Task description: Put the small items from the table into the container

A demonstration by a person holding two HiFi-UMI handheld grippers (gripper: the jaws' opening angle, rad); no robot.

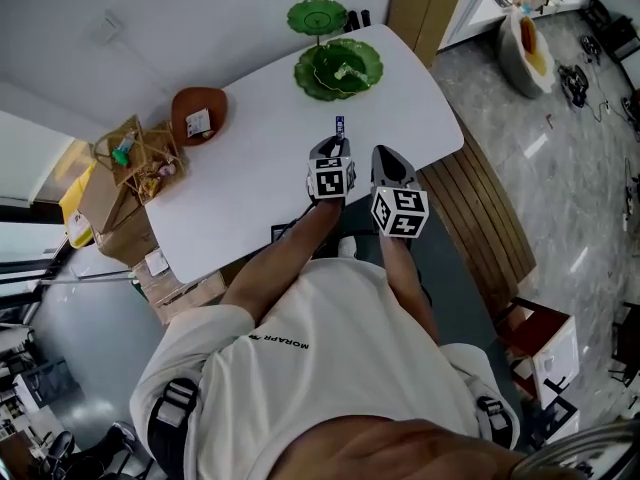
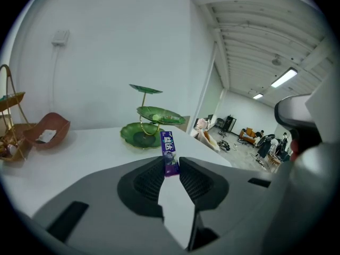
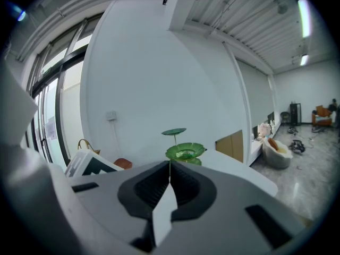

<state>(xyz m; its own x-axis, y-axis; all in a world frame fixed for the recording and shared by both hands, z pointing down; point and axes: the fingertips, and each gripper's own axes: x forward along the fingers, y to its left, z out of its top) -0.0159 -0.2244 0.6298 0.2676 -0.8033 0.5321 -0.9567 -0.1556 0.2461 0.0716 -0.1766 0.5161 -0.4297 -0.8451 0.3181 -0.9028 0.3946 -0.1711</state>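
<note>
Pinching a purple gum pack upright between the pads of the left tool, over the middle of the white desk and seemingly clear of its top. Holding the right tool just beside it, pressed together on nothing.

Judging the task as under way rather than finished: carrying one small item, not yet setting it anywhere. Pointing the left tool toward the green tiered leaf dish at the far end, so probably heading there, with a pale piece already lying in its lower tier. Also noting a brown bowl with a small white packet inside, and a wire basket with a few bits in it at the desk's left corner. Not being able to tell which of the three counts as the container. Finding nothing else loose on the desk top apart from a dark shape at the near edge, half hidden by the left arm, so possibly nearing the last delivery.

Working at a smooth, rounded desk set against a plain white wall. Overlooking cardboard boxes under the left end, what looks like a slatted wooden bench along the right side, and a polished grey floor running into a long open room with ceiling strip lights.
</note>
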